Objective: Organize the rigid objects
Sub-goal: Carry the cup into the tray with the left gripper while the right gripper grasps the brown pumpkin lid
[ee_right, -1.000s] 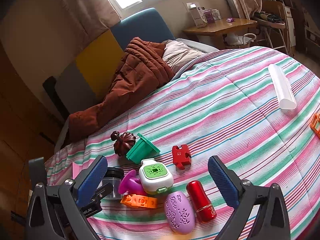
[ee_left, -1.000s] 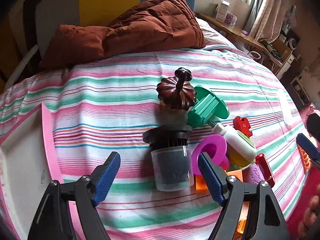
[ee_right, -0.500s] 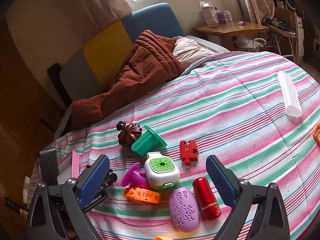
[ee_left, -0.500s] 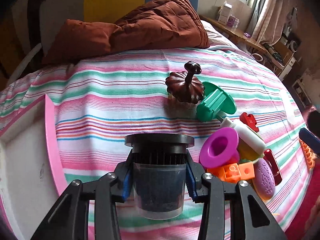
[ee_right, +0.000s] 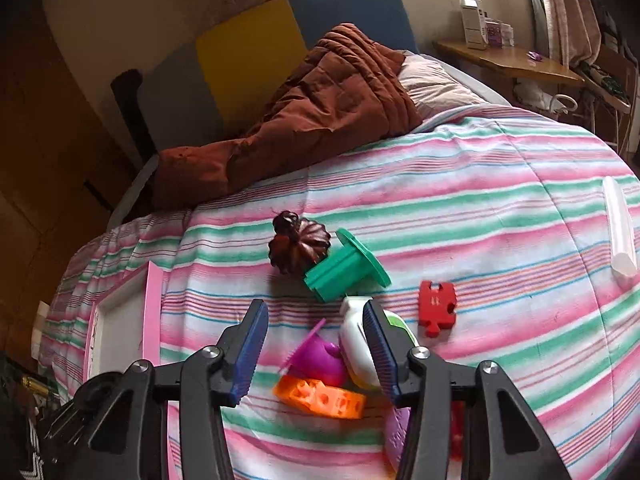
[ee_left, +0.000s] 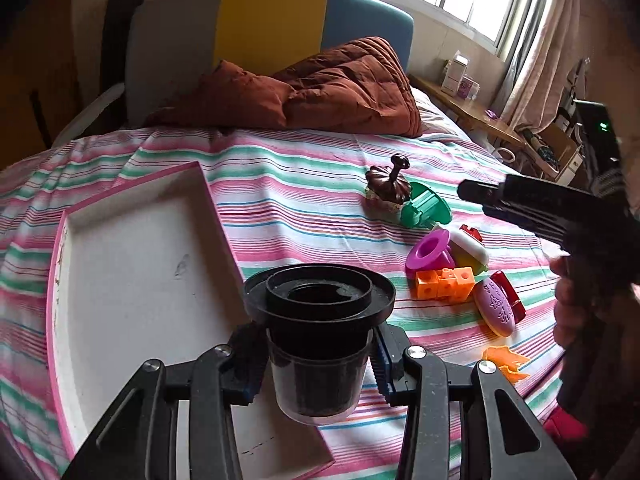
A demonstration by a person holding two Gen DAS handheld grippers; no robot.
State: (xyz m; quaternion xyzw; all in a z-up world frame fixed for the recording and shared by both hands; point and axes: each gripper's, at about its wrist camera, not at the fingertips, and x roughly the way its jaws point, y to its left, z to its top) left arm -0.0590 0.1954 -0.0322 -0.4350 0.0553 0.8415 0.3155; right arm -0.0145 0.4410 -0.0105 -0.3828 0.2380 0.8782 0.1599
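A clear jar with a black lid (ee_left: pixel 318 304) hangs upright above the near edge of the pink-rimmed white tray (ee_left: pixel 132 264), and my left gripper (ee_left: pixel 318 348) is shut on it. My right gripper (ee_right: pixel 316 344) hovers over the toy pile with its jaws closing. A purple cup (ee_right: pixel 320 360) and an orange block (ee_right: pixel 320 396) lie between and below the fingers, and neither pad presses on them. A white and green case (ee_right: pixel 354 340) sits partly behind the right finger. A lilac oval (ee_right: pixel 398 428) and a red cylinder (ee_right: pixel 456 428) are largely hidden by that finger.
On the striped bedspread lie a brown pumpkin-shaped piece (ee_right: pixel 298 246), a green spool (ee_right: pixel 344 268), a red puzzle piece (ee_right: pixel 436 306) and, far right, a white tube (ee_right: pixel 620 228). A brown quilt (ee_left: pixel 320 88) is heaped at the headboard. A person's hand (ee_left: pixel 568 304) shows at right.
My left gripper closed on the jar, lifted it off the bedspread and carried it left to the tray. My right gripper narrowed from wide open and moved in over the toy pile.
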